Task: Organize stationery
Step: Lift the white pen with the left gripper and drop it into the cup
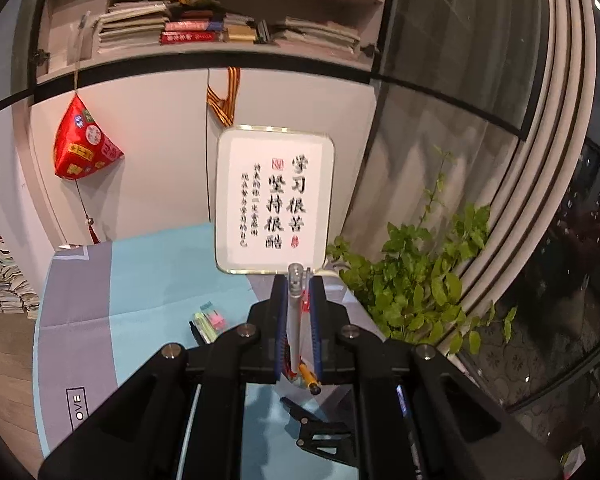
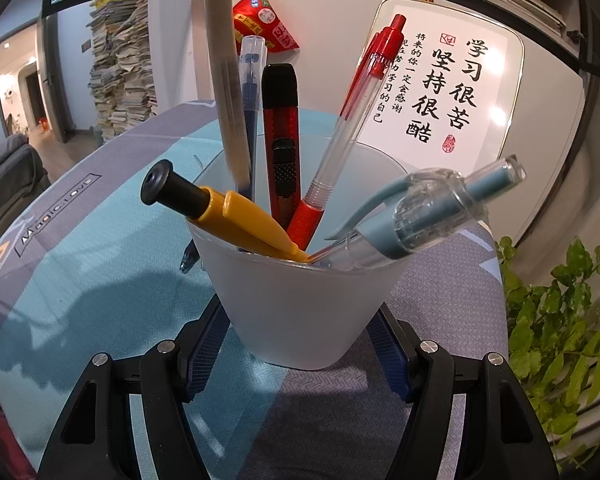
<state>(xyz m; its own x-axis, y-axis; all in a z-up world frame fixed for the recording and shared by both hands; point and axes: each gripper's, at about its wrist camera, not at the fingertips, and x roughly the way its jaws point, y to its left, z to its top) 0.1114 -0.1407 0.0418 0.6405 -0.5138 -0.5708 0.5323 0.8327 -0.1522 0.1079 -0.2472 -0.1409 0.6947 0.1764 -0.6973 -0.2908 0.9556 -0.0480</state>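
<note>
My left gripper (image 1: 297,282) is shut on a grey translucent pen (image 1: 294,312), which stands upright between the blue pads. In the right wrist view that grey pen (image 2: 224,80) comes down from above, blurred, with its lower end inside a frosted white cup (image 2: 284,280). My right gripper (image 2: 298,332) is shut on the cup, a pad against each side. In the cup lean a yellow pen with a black end (image 2: 236,216), a red utility knife (image 2: 282,140), a red pen (image 2: 356,116), a blue capped pen (image 2: 252,76) and a light blue pen (image 2: 432,208). The yellow pen (image 1: 310,378) also shows just under the left pads.
The blue and grey tablecloth (image 2: 80,256) covers the table. Pastel highlighters (image 1: 210,320) lie on it to the left of the left gripper. A framed calligraphy sign (image 1: 274,200) stands behind, a leafy plant (image 1: 416,288) to the right, and a tall paper stack (image 2: 120,68) at the far left.
</note>
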